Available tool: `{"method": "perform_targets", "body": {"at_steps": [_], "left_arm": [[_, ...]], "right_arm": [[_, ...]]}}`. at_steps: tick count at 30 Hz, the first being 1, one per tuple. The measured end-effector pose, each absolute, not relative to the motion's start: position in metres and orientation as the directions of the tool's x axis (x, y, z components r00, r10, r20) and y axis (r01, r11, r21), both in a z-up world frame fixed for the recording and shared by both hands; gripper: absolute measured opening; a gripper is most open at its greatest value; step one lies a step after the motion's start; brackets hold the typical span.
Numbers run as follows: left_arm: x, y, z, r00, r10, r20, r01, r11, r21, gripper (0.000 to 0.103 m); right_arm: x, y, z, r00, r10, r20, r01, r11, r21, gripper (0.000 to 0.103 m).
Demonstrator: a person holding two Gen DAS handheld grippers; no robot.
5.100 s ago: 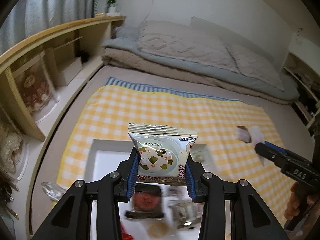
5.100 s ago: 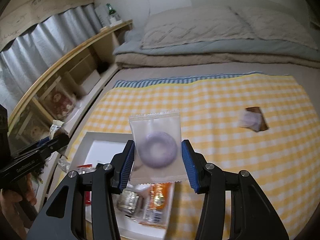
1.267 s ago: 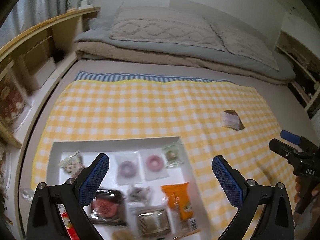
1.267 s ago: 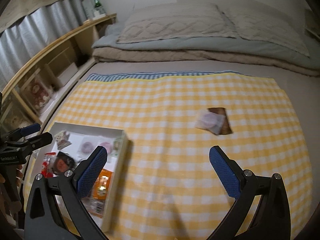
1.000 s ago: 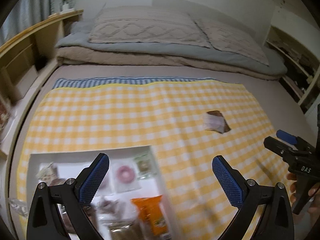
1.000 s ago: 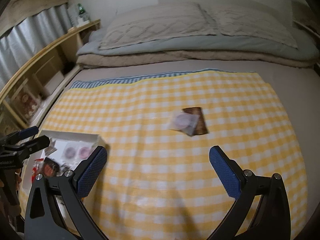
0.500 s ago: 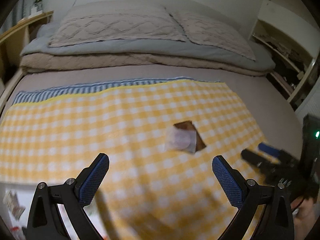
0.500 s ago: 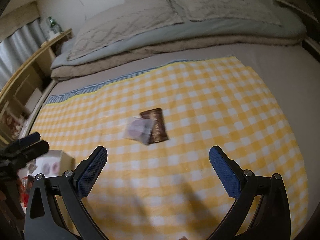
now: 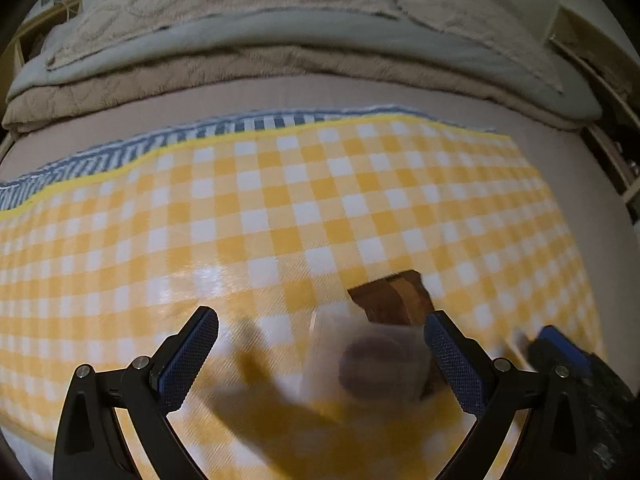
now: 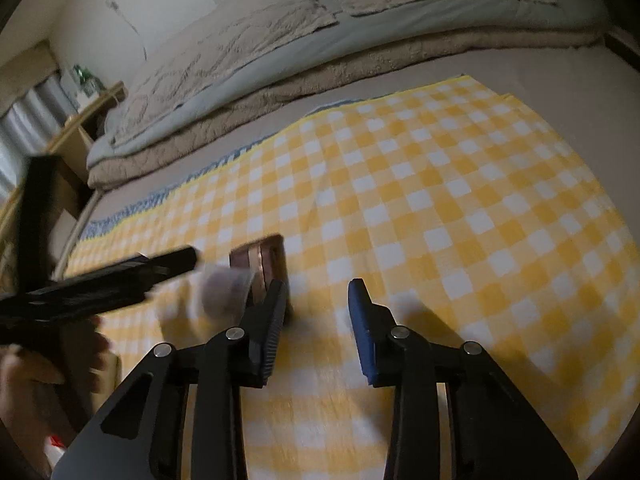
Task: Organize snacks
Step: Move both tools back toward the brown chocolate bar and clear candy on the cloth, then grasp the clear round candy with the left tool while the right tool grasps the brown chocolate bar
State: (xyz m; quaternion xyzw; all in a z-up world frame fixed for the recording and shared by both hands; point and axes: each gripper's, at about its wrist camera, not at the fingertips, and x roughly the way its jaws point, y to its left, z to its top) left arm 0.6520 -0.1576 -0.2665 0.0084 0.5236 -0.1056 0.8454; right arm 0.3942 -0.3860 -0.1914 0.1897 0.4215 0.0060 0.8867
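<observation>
We see the left gripper (image 9: 320,354) spread wide over a clear donut packet (image 9: 370,360) lying on the checked cloth (image 9: 280,208), overlapping a brown packet (image 9: 394,298). The right gripper (image 10: 316,324), just beside the brown packet, has been closing, nothing between its fingers.

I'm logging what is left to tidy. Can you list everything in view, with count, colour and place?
Clear packet with a purple ring snack: one, on the checked cloth, overlapping the brown packet.
Brown packet: one, partly under the clear one.
Checked cloth: one, yellow and white, blue-striped far edge, on the bed.
Bedding: beige and grey, folded behind.
Wooden shelf: one, left of the bed.
Left gripper: black, blue pads, open around the clear packet.
Right gripper: jaws just closing, nothing between them.
Hand: one, holding the left gripper.
</observation>
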Motion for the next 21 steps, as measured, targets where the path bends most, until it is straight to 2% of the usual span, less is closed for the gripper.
{"method": "perform_targets", "body": {"at_steps": [5,14,18,21], "left_arm": [[0.662,-0.175,-0.292,0.428,-0.098,-0.898,0.263,0.965,0.02,0.103],[0.633,-0.178,-0.304,0.426,-0.076,-0.901,0.419,0.9,0.123,0.103],[0.619,-0.171,-0.306,0.422,-0.052,-0.905,0.441,0.884,0.155,0.103],[0.608,-0.158,-0.303,0.431,-0.026,-0.902,0.432,0.883,0.181,0.103]], "right_arm": [[0.404,-0.386,-0.192,0.653,0.198,-0.731,0.14,0.917,0.373,0.033],[0.418,-0.375,-0.206,0.612,0.23,-0.756,0.129,0.915,0.383,0.033],[0.426,-0.365,-0.209,0.582,0.265,-0.769,0.105,0.913,0.394,0.034],[0.436,-0.351,-0.213,0.556,0.262,-0.789,0.084,0.927,0.367,0.04]]}}
